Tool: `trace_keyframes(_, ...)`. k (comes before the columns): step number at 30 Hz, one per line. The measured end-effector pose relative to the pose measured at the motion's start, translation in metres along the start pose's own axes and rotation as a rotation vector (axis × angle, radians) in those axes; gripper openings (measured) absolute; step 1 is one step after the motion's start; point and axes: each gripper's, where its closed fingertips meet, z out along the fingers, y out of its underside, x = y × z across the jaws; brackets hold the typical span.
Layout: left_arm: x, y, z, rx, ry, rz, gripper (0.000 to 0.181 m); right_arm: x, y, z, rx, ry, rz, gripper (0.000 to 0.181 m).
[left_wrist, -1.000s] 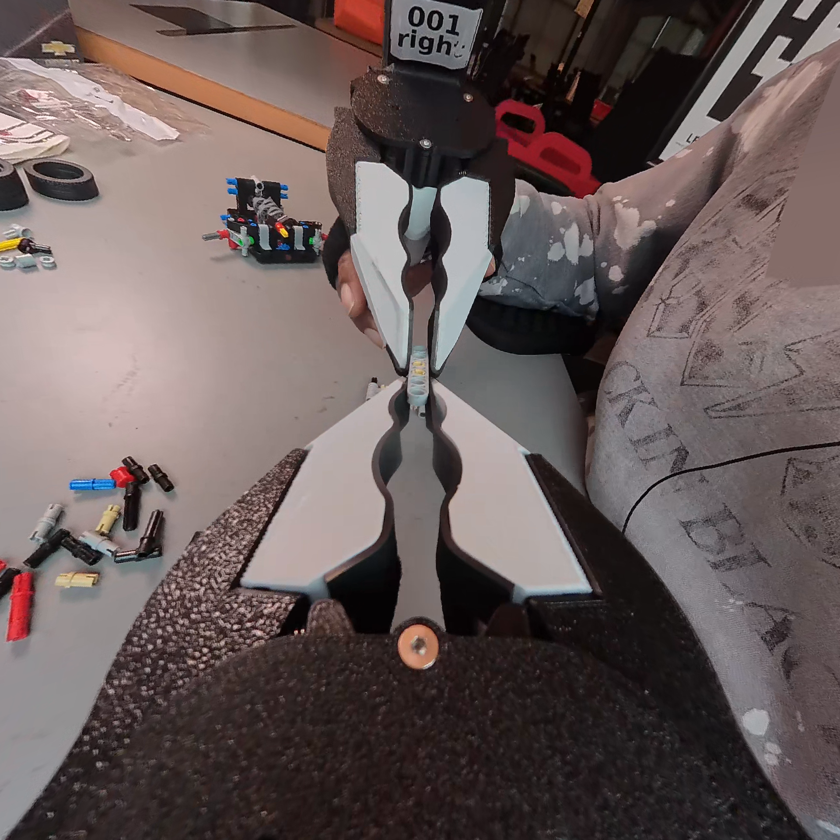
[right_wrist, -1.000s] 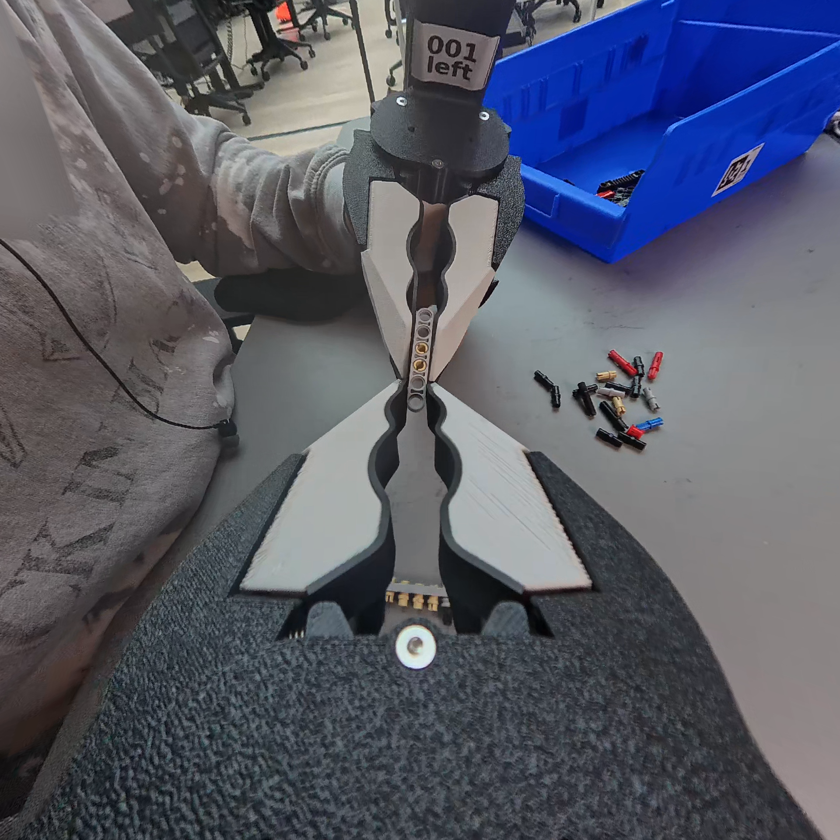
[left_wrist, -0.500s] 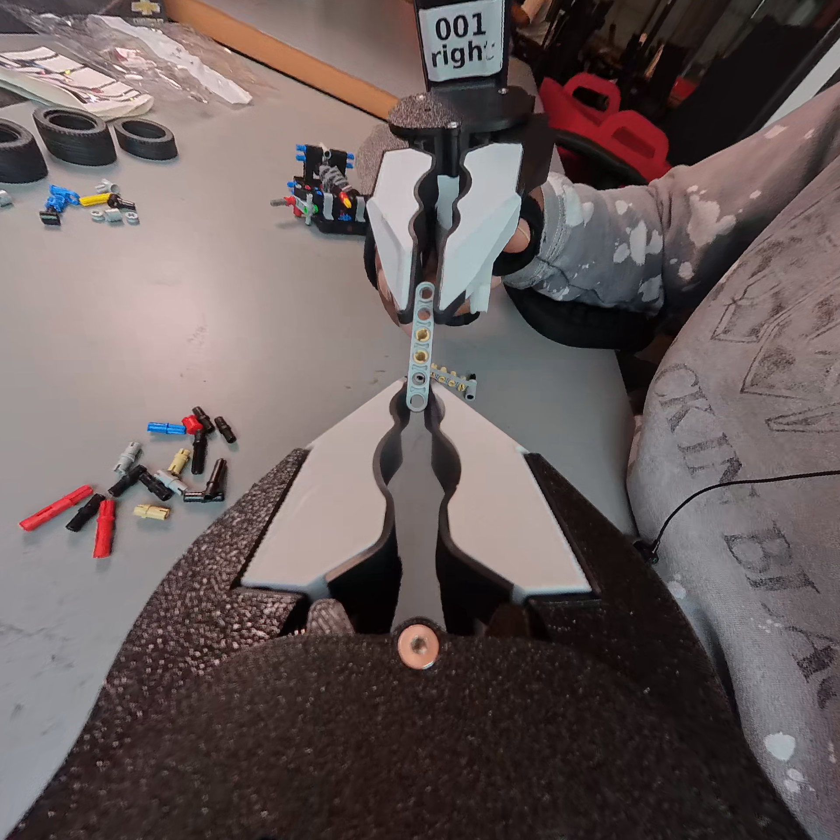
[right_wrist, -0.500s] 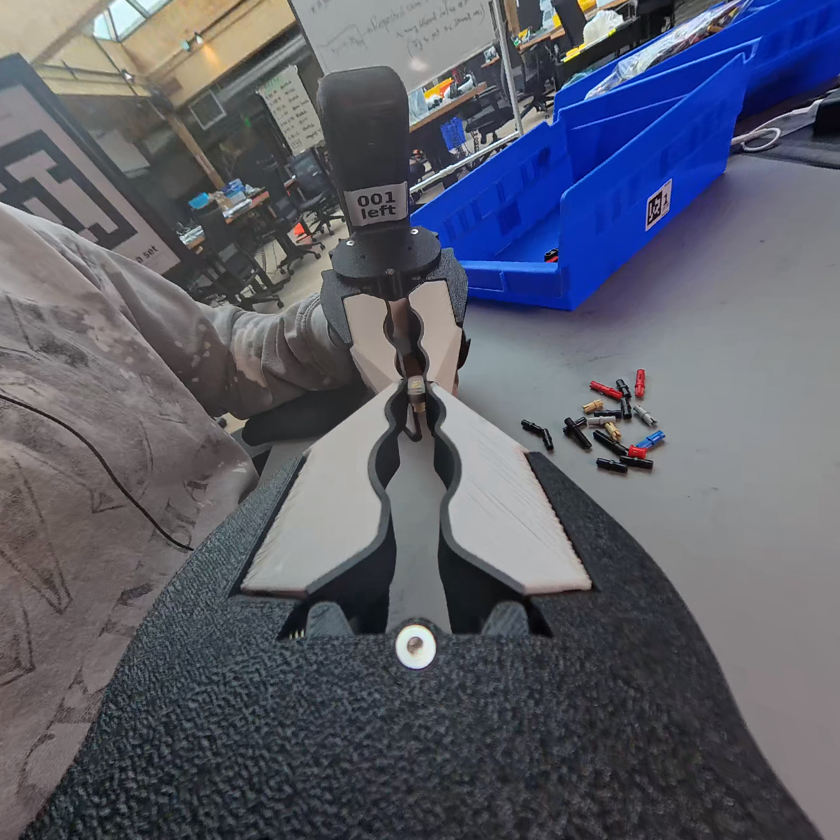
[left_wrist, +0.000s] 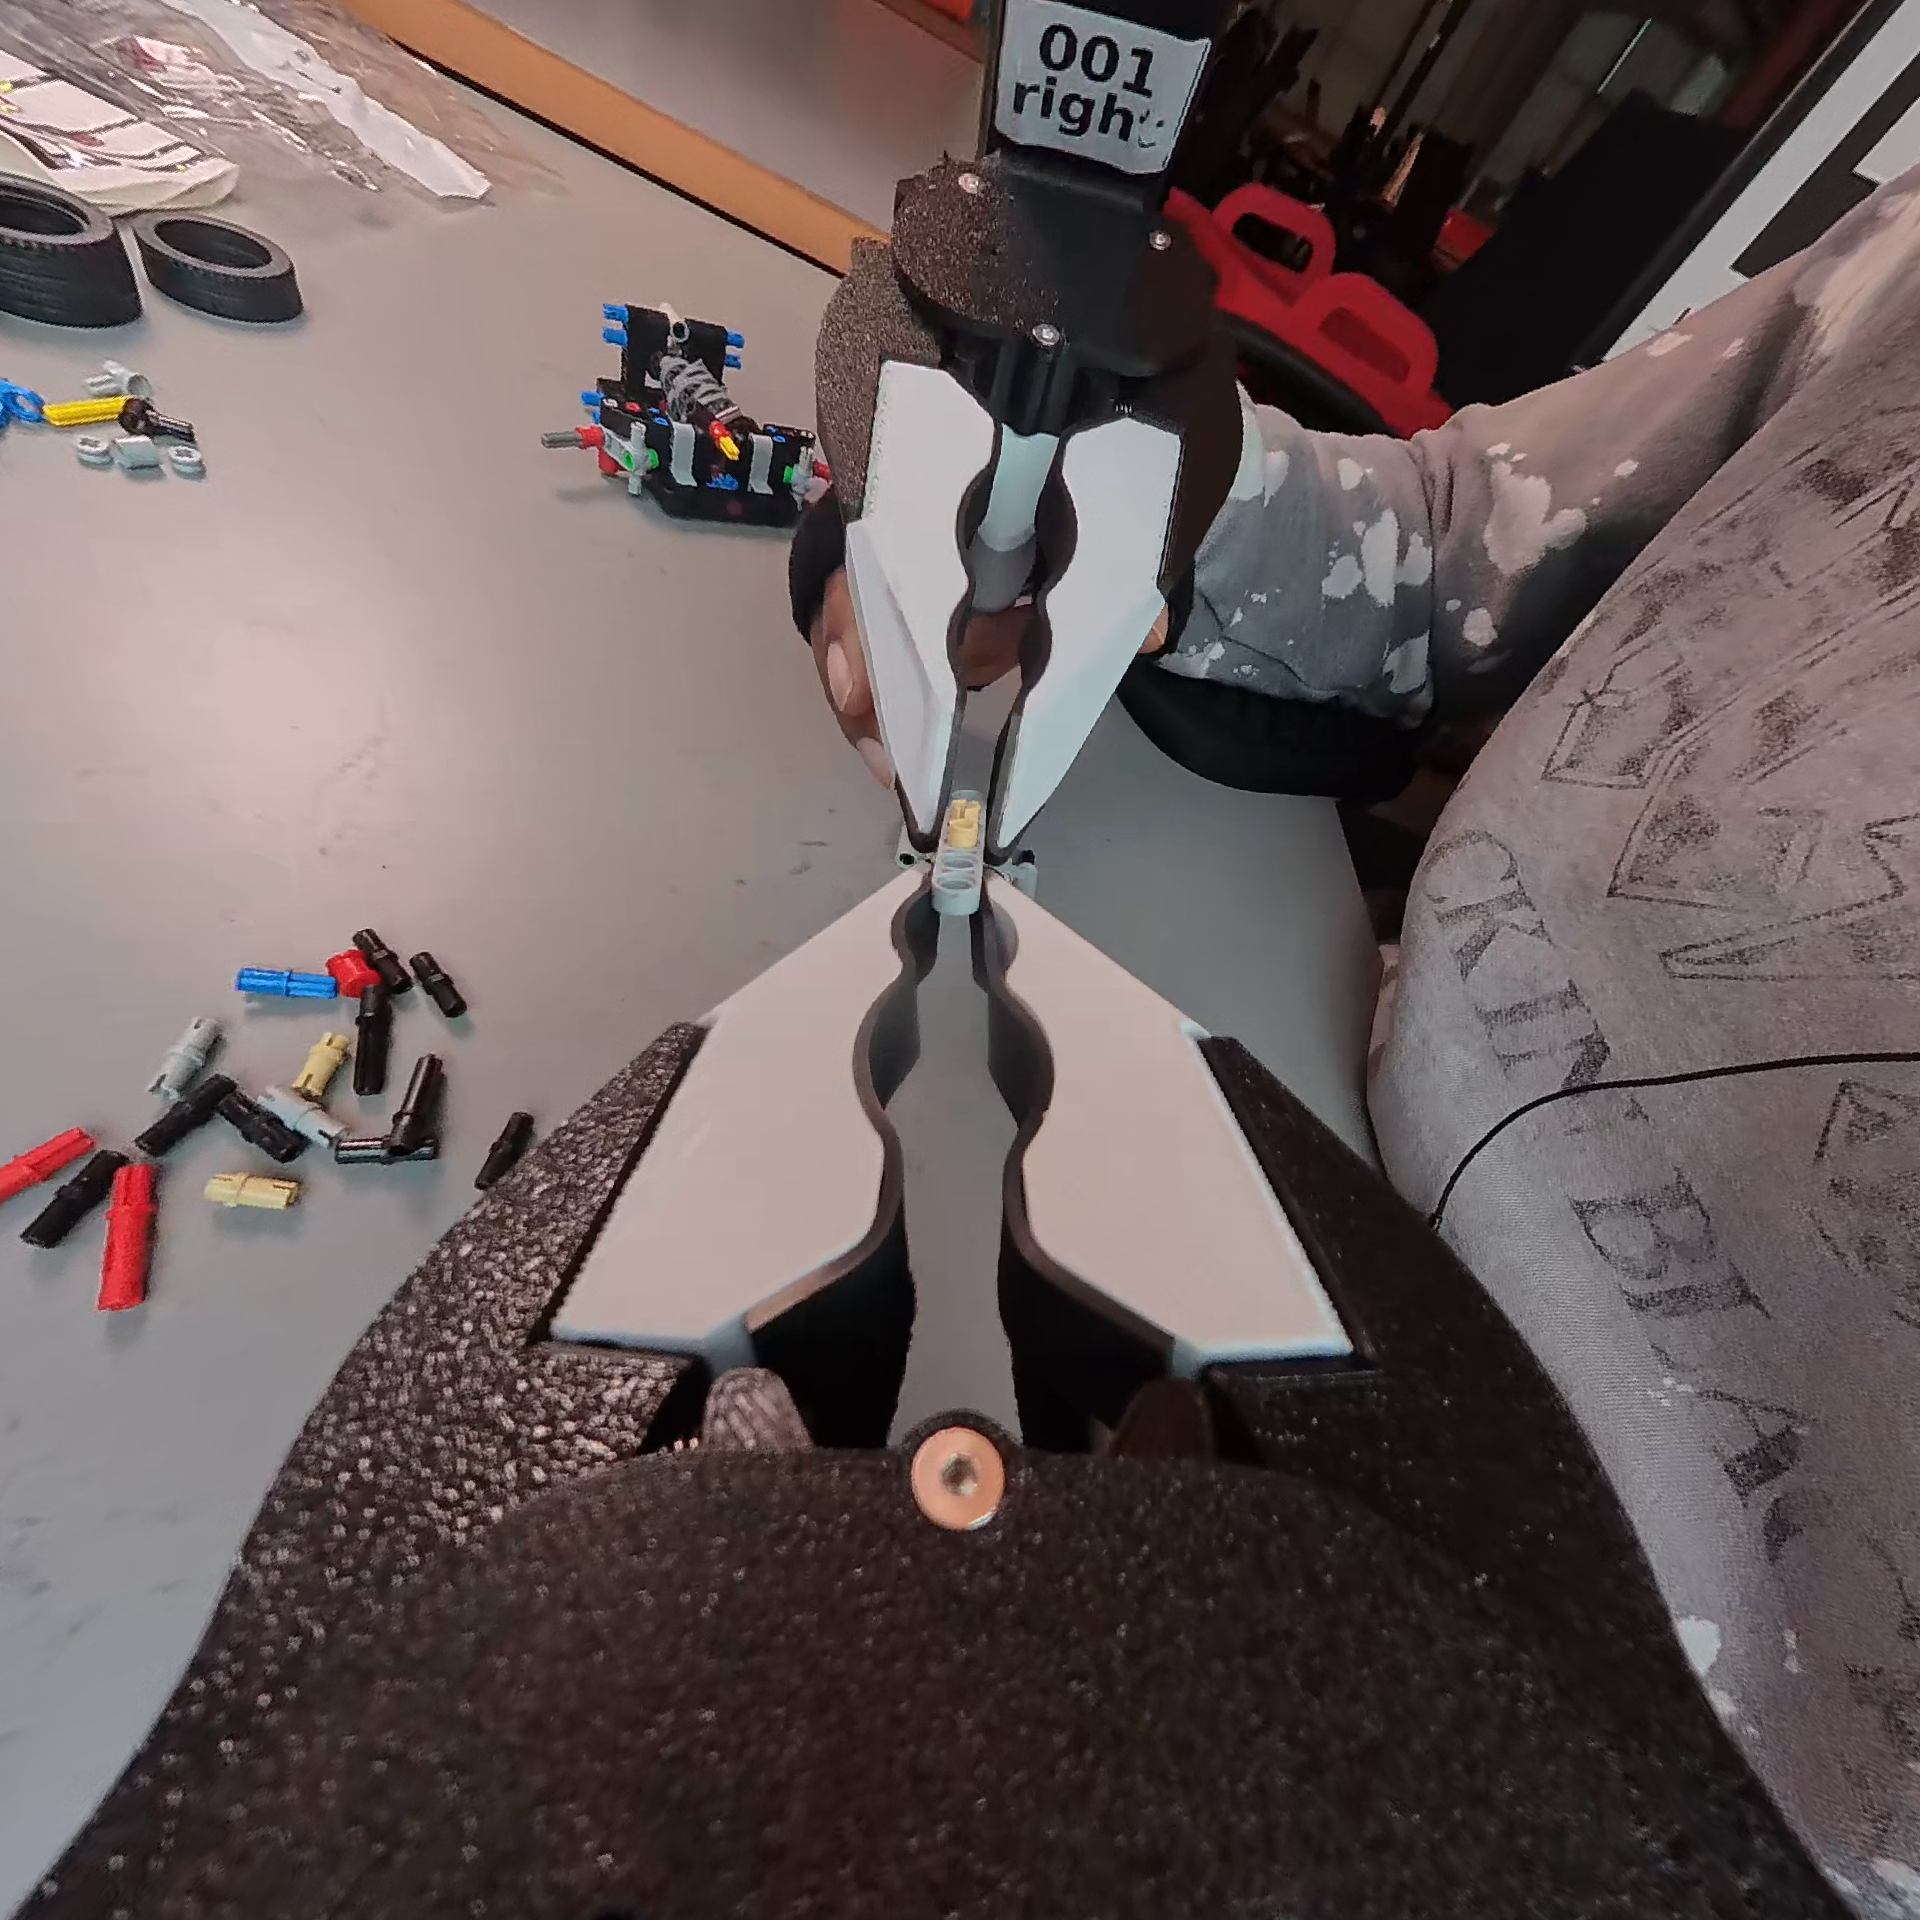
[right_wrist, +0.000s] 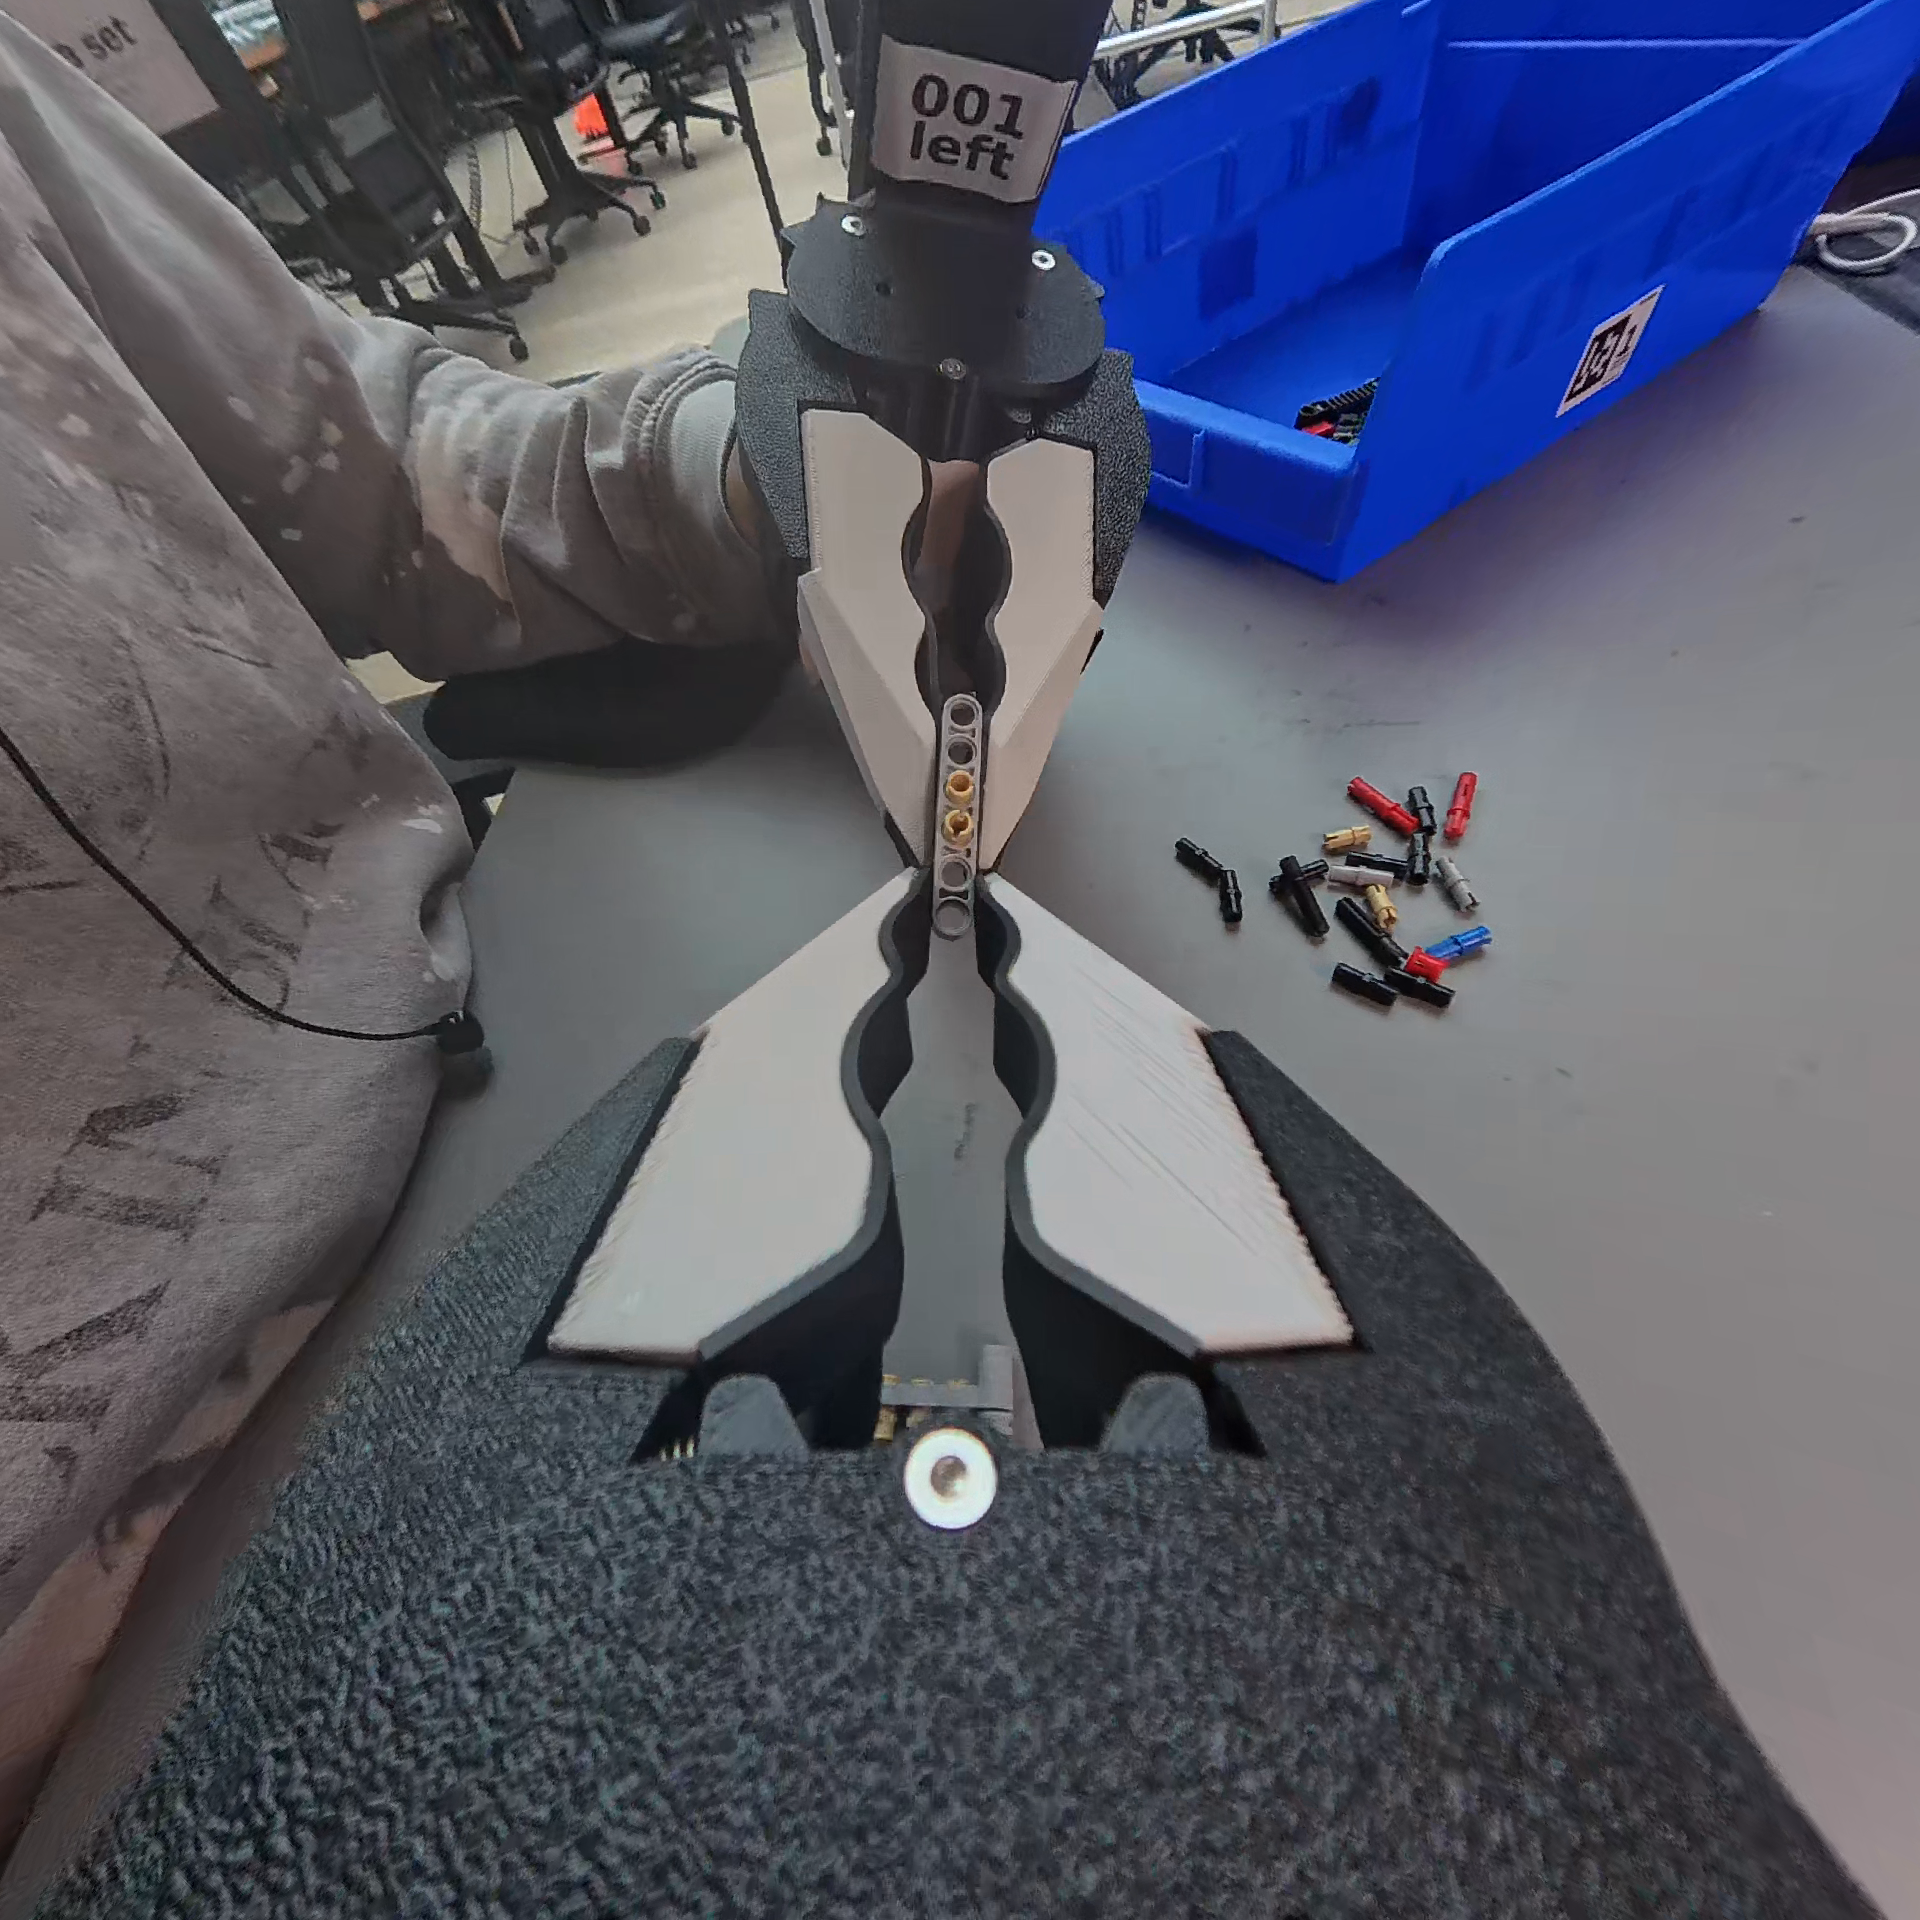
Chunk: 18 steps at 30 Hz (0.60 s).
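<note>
A grey beam with holes (right_wrist: 957, 831) carries two tan pins (right_wrist: 958, 805). My left gripper (left_wrist: 958, 896) is shut on it; the beam's end (left_wrist: 957, 878) and a tan pin (left_wrist: 964, 821) show at its tips. My right gripper (right_wrist: 953, 914) meets it tip to tip and is shut on the beam's near end. The right gripper shows opposite in the left wrist view (left_wrist: 961, 826), and the left gripper opposite in the right wrist view (right_wrist: 951, 857). A second grey beam with tan pins (right_wrist: 951, 1390) lies on the table below them.
A scatter of small black, red, tan and blue pins (left_wrist: 312, 1081) lies left of my left gripper, also in the right wrist view (right_wrist: 1371, 894). A small black assembly (left_wrist: 696, 447) and tyres (left_wrist: 218, 272) sit farther off. A blue bin (right_wrist: 1455, 312) stands beyond. The person's sleeve (right_wrist: 468, 499) is close. The grippers are tip to tip, or close to it.
Half a second ago the beam spanned an open gap between the two grippers. Now both have tilted back down toward the table and their tips meet on the beam.
</note>
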Motion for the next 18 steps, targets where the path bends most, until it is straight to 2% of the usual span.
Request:
trace_keyframes(3,-0.002,-0.005,-0.003,0.033,-0.013,0.001,0.006,0.003,-0.016,-0.005,0.110,-0.017,0.085,0.007)
trace_keyframes(5,-0.003,-0.010,-0.006,0.065,-0.011,-0.017,0.017,0.008,-0.028,-0.011,0.197,-0.027,0.158,0.007)
trace_keyframes(7,-0.001,-0.018,-0.009,0.114,0.007,-0.036,0.021,0.010,-0.033,-0.013,0.240,-0.020,0.166,0.007)
trace_keyframes(12,-0.002,-0.036,-0.020,0.240,0.032,-0.096,0.016,0.006,-0.033,-0.008,0.247,-0.040,0.175,0.007)
trace_keyframes(15,0.001,-0.035,-0.020,0.230,0.040,-0.080,0.007,0.006,-0.033,-0.006,0.247,-0.034,0.172,0.007)
trace_keyframes(18,0.003,-0.038,-0.022,0.240,0.037,-0.061,0.007,0.005,-0.037,-0.007,0.277,-0.043,0.187,0.007)
